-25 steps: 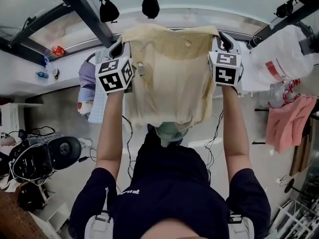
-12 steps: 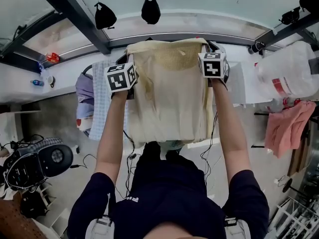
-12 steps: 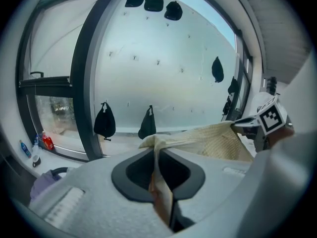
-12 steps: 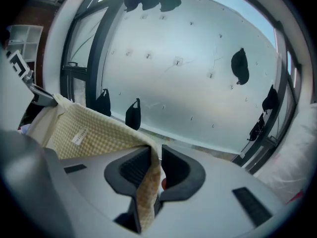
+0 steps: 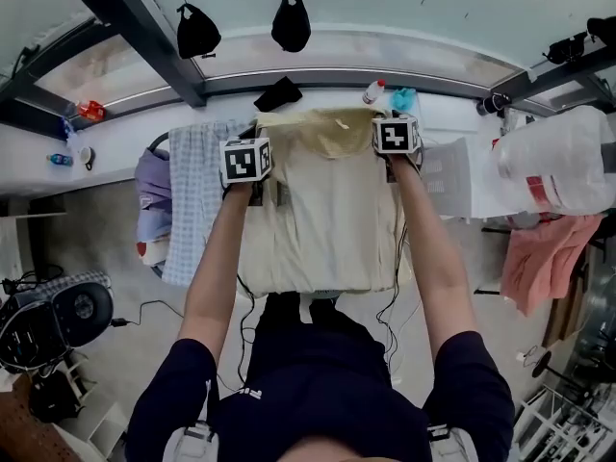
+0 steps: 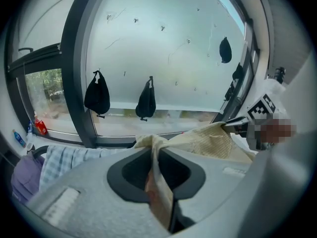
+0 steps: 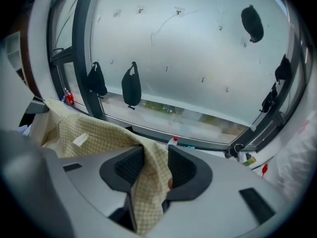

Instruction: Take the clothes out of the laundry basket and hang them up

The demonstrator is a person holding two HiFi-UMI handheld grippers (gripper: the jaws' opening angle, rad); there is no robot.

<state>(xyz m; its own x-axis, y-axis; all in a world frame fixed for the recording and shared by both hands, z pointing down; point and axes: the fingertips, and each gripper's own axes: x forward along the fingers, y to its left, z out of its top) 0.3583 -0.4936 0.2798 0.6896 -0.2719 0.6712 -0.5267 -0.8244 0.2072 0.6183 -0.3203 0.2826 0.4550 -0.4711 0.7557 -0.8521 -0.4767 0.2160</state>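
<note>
The cream shirt [image 5: 327, 210] hangs in the air in front of the person, stretched flat between the two claws, each taking one shoulder, with its hem falling toward the person's chest. The left gripper [image 6: 156, 170] is pressed together on a gathered fold of the shirt's left shoulder, the cloth pinched tight in the narrow slot between its pads. The right gripper [image 7: 151, 167] has its jaws parted after just opening; the checked weave of the other shoulder drapes over one jaw and drops loosely through the gap between them. Beyond the collar runs the window ledge [image 5: 125, 147], with a white bottle [image 5: 373, 91] near its right end. Two black bags [image 5: 290, 17] hang against the frosted pane above it. To the left of the held shirt, a blue checked shirt [image 5: 197, 191] and a lavender garment [image 5: 151, 195] hang side by side. A pink garment [image 5: 544, 258] hangs well apart at the right.
</note>
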